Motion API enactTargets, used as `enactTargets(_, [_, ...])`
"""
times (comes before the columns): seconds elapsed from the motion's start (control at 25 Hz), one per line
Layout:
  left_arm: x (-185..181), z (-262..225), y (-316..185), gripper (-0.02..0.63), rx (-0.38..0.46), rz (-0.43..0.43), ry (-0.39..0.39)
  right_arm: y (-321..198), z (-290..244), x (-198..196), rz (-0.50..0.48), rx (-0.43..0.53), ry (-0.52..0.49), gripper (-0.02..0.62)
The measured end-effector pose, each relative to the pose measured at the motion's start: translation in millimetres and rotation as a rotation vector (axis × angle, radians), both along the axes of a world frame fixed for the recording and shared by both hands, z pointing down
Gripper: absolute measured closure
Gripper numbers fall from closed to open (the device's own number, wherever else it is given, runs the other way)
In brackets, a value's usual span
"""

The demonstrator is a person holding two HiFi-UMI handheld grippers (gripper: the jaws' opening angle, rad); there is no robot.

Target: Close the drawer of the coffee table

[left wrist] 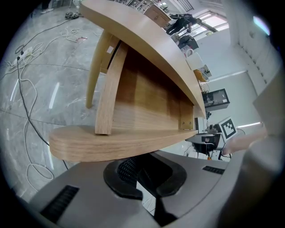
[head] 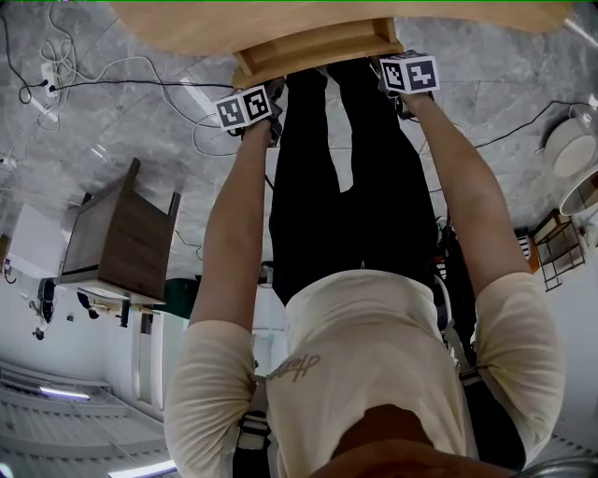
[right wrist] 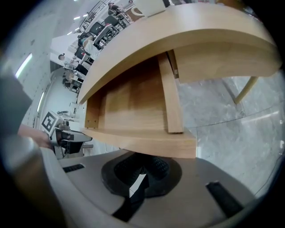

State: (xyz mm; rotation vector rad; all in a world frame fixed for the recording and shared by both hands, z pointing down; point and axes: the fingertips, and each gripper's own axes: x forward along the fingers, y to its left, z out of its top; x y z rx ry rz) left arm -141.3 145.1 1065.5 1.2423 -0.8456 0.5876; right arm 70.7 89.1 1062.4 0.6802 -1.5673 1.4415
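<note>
Looks like a robotics lab or open workshop hall, not a home. Grey marble-look tile floor (head: pixel 140 103), with loose cables (head: pixel 112 70) and a power strip (head: pixel 49 77) lying left of the left gripper (head: pixel 257 110). A lone dark wooden cabinet (head: pixel 121 238) sits nearer the person. Rows of workstations (right wrist: pixel 95 26) run far beyond the right gripper (right wrist: pixel 141 173), with strip lights (right wrist: pixel 24 64) overhead.

The grey marble floor (head: pixel 121 112) is carrying the wooden table (head: pixel 308 21). Loose cables (head: pixel 62 58) are lying on the floor left of the table, and a brown cabinet (head: pixel 126 238) is standing further left.
</note>
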Motion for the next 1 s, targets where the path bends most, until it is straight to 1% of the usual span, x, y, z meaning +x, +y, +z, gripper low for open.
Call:
enactTargets(0.28, [-1,-2,-2,0.601,0.009,0.011,-0.016,-2,-2,1,0.002,-0.018,0.029,0.600])
enactTargets(0.52, [-3,-5,-7,0.601,0.044,0.007,-0.036,-6,-7,0,0.002,-0.015,0.015,0.600])
enactTargets(0.72, [-3,-6,-7,0.601,0.020,0.005,-0.034,-6,-9,0,0.005,-0.052,0.011,0.600])
enactTargets(1.0, [-1,-8,-9,0.601,0.016,0.003,-0.033,-8,-11,2,0.004,-0.067,0.011,0.600])
